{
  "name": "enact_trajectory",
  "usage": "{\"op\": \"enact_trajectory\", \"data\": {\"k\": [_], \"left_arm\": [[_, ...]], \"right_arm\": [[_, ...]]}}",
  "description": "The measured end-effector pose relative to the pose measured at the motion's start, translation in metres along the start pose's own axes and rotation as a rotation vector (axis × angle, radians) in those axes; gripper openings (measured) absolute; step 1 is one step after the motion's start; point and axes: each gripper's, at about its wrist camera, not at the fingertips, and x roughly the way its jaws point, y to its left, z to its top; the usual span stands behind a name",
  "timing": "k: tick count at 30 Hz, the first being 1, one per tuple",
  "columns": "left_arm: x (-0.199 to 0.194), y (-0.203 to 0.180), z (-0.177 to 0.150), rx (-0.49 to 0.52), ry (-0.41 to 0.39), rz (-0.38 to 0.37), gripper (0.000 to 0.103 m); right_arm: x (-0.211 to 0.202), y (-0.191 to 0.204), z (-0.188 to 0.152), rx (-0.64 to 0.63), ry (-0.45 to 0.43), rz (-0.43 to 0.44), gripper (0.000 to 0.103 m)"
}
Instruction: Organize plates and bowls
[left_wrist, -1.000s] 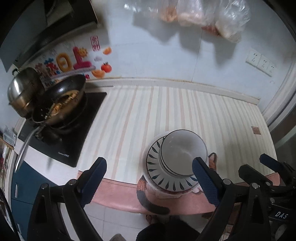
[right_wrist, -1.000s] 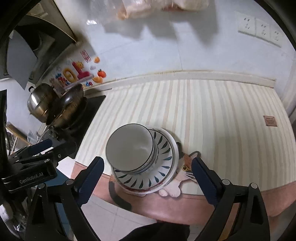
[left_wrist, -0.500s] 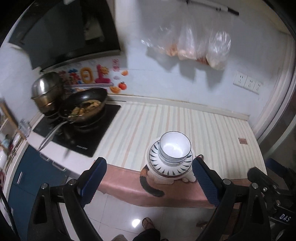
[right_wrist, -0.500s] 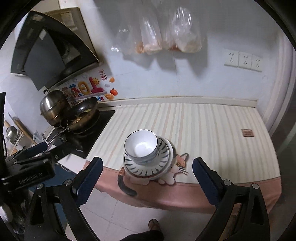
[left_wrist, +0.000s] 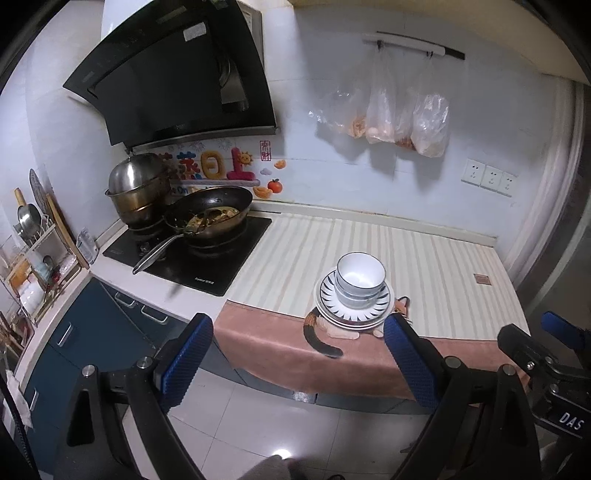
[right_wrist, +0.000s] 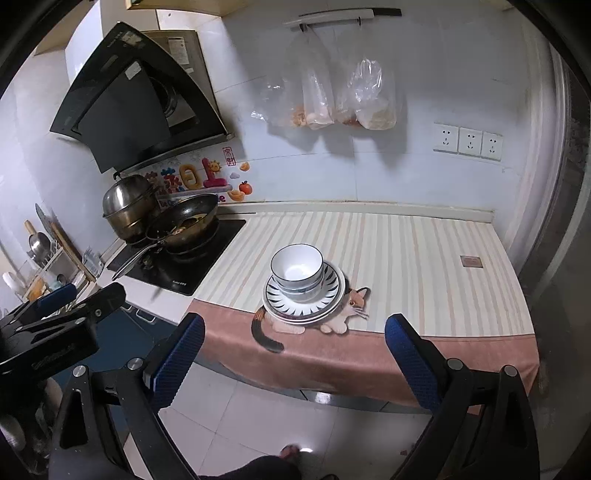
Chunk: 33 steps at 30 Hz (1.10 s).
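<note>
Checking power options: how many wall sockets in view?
3: white wall sockets side by side on the tiled wall, right of the hanging bags: left, middle, right. None seen elsewhere.

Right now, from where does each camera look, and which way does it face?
Left wrist: sits on the left gripper, off the counter, facing the bowls on plates; its own open jaws show, and the right gripper.
Right wrist: sits on the right gripper, facing the same bowls; its own open jaws show, and the left gripper.
Both share the stack, wok and stove.
</note>
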Motion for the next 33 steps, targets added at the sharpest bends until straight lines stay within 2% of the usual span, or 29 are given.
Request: {"op": "enact_trajectory", "data": {"k": [4,7,10,14,18,33], "left_arm": [[-0.013,0.003,-0.007,0.020,-0.007,-0.006,0.095],[-0.019,0.008,-0.008,0.035,-0.007,-0.042,0.095],[-0.022,0.012,-0.009,0.062,-0.012,-0.036,0.095],[-0.027,0.023,-0.011,0.056,-0.018,-0.049,0.099],[-0.028,0.033,-0.013,0.075,-0.019,-0.047,0.099],[-0.033,0.049,-0.020,0.083,-0.010,-0.060,0.099]], "right_arm": [[-0.021,0.009,-0.008,0.001,-0.024,-0.012,0.100],[-0.035,0.018,-0.011,-0.003,-0.043,-0.028,0.100],[-0.049,0.028,-0.014,-0.006,-0.067,-0.051,0.100],[-0.060,0.041,-0.014,-0.003,-0.087,-0.072,0.100],[-0.064,0.054,-0.018,0.000,-0.091,-0.102,0.100],[-0.057,0.072,-0.026,0.019,-0.061,-0.112,0.100]]}}
